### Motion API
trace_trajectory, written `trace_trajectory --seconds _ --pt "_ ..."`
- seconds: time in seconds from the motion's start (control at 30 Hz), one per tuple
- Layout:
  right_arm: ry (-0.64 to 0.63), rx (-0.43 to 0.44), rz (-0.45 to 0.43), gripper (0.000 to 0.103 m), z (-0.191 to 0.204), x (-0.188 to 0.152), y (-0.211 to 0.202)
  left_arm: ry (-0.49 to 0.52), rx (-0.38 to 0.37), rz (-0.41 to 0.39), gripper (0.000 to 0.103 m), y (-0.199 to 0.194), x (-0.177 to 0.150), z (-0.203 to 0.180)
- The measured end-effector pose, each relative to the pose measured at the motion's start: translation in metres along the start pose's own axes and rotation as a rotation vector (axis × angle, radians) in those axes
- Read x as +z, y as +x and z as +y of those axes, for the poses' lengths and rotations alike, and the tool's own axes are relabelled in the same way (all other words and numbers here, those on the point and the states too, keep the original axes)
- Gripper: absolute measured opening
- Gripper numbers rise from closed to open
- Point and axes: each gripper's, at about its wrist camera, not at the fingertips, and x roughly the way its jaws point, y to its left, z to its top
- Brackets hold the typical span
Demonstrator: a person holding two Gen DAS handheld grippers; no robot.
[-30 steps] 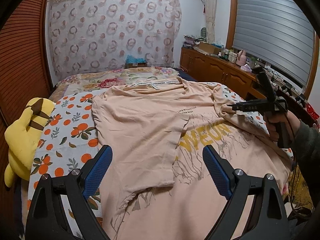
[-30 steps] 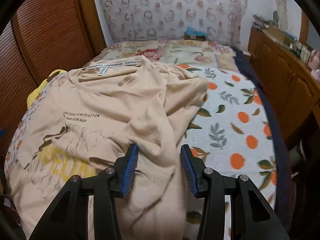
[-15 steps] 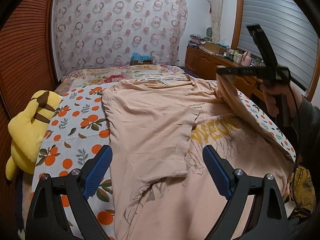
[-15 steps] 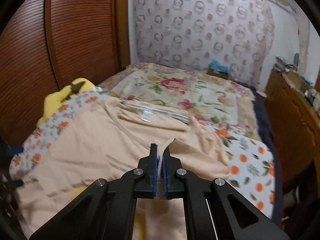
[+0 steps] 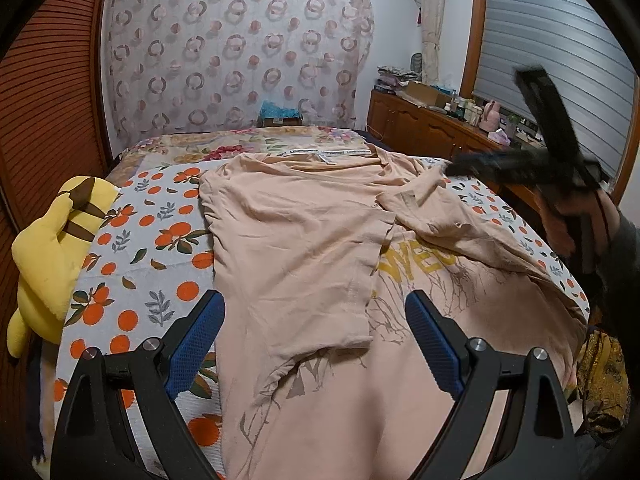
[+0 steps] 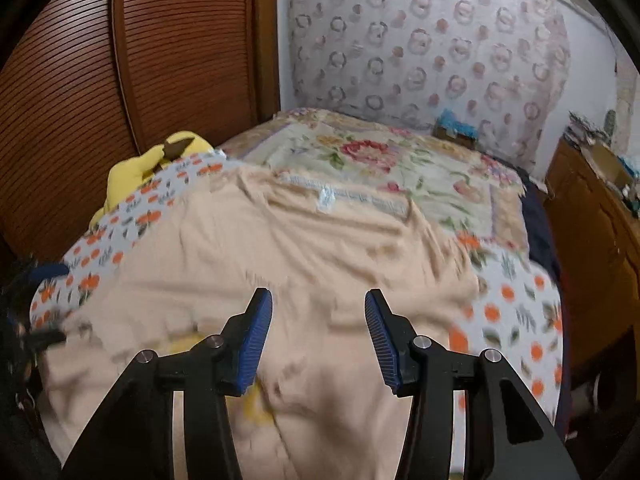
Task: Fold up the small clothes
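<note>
A peach T-shirt (image 5: 304, 248) is being shown spread across the bed (image 5: 160, 248), reaching from the near edge, where its hem is lying, up to the collar toward the far edge. Its left side is lying folded inward over the front, so that part of the yellow lettering (image 5: 416, 262) is being covered. The right sleeve (image 5: 432, 208) is lying loosely rumpled across the chest, just beside the bed's right edge.

The left gripper (image 5: 314, 340) is being held above the near part of the shirt with its jaws spread wide; nothing is being grasped between the blue pads (image 5: 194, 344), and no contact with the cloth is being shown.

The right gripper (image 6: 318, 336) is being held over the right side of the shirt. Its jaws are opening, and no cloth is being pinched between them; the shirt is lying below. In the left wrist view this gripper is appearing blurred above the bed's right edge, gripped by a hand (image 5: 576, 216).

A yellow plush toy (image 5: 48, 256) is being seen at the bed's left edge, against a wooden slatted door (image 6: 120, 80). A wooden cabinet (image 5: 424, 128) is standing beyond the right edge.
</note>
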Motion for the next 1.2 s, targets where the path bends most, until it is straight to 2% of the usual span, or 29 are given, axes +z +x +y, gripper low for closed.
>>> trace_trajectory --seconds 0.13,0.2,0.4,0.5,0.57,0.67,0.9,1.1,1.2 --pt "0.002 -0.008 0.038 0.050 0.004 -0.031 -0.019 -0.003 -0.006 0.002 0.092 0.002 0.000 -0.002" --pt "0.012 -0.009 0.058 0.046 0.003 -0.044 -0.023 -0.002 -0.009 0.002 0.092 0.002 0.000 -0.003" --pt "0.075 -0.014 0.112 0.041 -0.005 -0.071 -0.014 -0.001 -0.010 0.006 0.092 0.003 -0.001 -0.003" --pt "0.107 -0.009 0.110 0.031 -0.008 -0.072 -0.009 0.001 -0.009 0.006 0.092 0.003 -0.001 -0.004" --pt "0.105 -0.006 0.101 0.016 -0.008 -0.074 -0.010 -0.003 -0.010 0.007 0.092 0.004 -0.001 -0.003" --pt "0.091 0.006 0.075 0.006 -0.003 -0.075 -0.014 -0.002 -0.009 0.006 0.092 0.003 -0.001 -0.004" --pt "0.039 0.070 0.018 0.006 0.013 -0.085 -0.035 0.001 -0.008 0.007 0.092 0.004 -0.001 -0.005" --pt "-0.025 0.069 0.081 0.006 0.030 -0.101 -0.036 0.004 -0.013 0.006 0.092 0.005 -0.002 -0.004" --pt "-0.039 0.076 0.093 0.018 0.034 -0.108 -0.037 0.003 -0.014 0.006 0.092 0.006 -0.002 -0.004"
